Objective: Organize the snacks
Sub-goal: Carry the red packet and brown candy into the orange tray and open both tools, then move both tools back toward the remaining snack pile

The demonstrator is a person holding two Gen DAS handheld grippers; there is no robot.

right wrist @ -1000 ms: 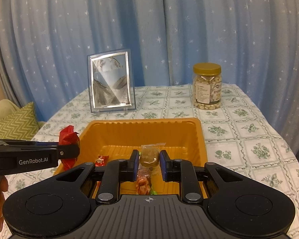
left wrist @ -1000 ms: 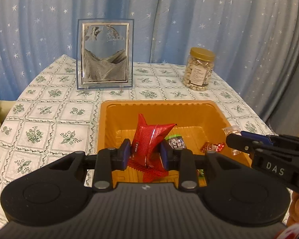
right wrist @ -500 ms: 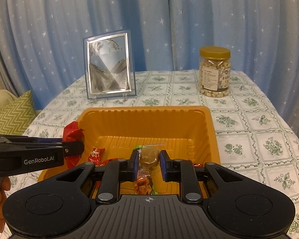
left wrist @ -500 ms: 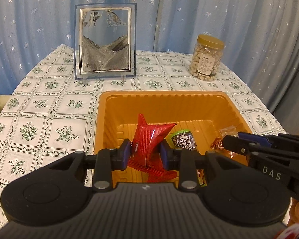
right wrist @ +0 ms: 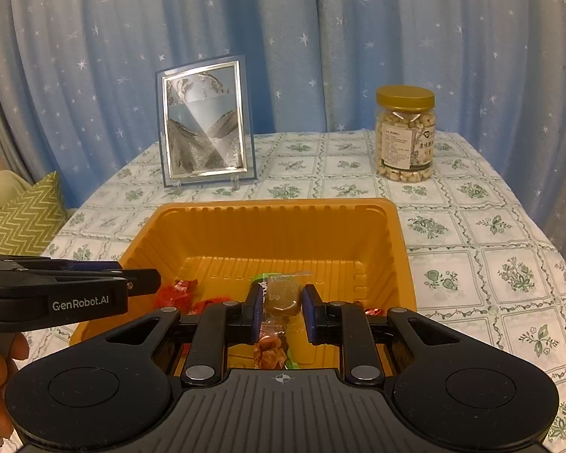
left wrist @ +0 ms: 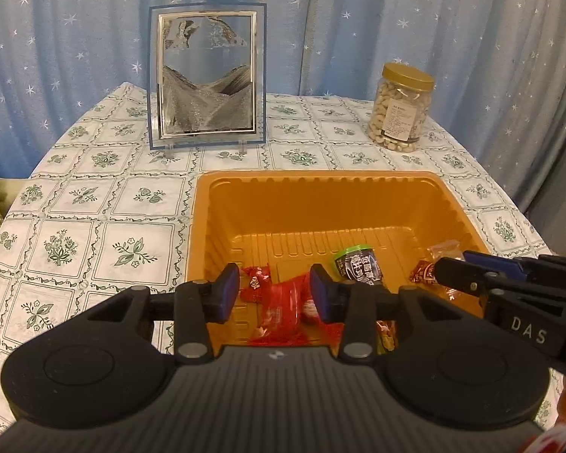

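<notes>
An orange tray [left wrist: 320,196] sits on the table and holds several wrapped snacks. My left gripper [left wrist: 274,291] is open over the tray's near left; a red snack packet [left wrist: 283,313] lies in the tray below its jaws, next to a small red candy [left wrist: 254,283] and a dark green-rimmed pack [left wrist: 358,266]. My right gripper [right wrist: 282,311] hangs over the tray [right wrist: 275,234] with a clear-wrapped brown snack [right wrist: 281,296] between its jaws, which stand a little apart from it. The right gripper also shows in the left wrist view [left wrist: 449,266].
A framed sand picture [left wrist: 206,83] stands at the back left of the table. A jar of nuts [left wrist: 400,107] with a gold lid stands at the back right. A blue star curtain hangs behind. A green zigzag cushion [right wrist: 24,219] lies off the table's left.
My left gripper opened and the red packet dropped into the tray. Both grippers moved forward over the tray. The right jaws widened slightly around the brown snack.
</notes>
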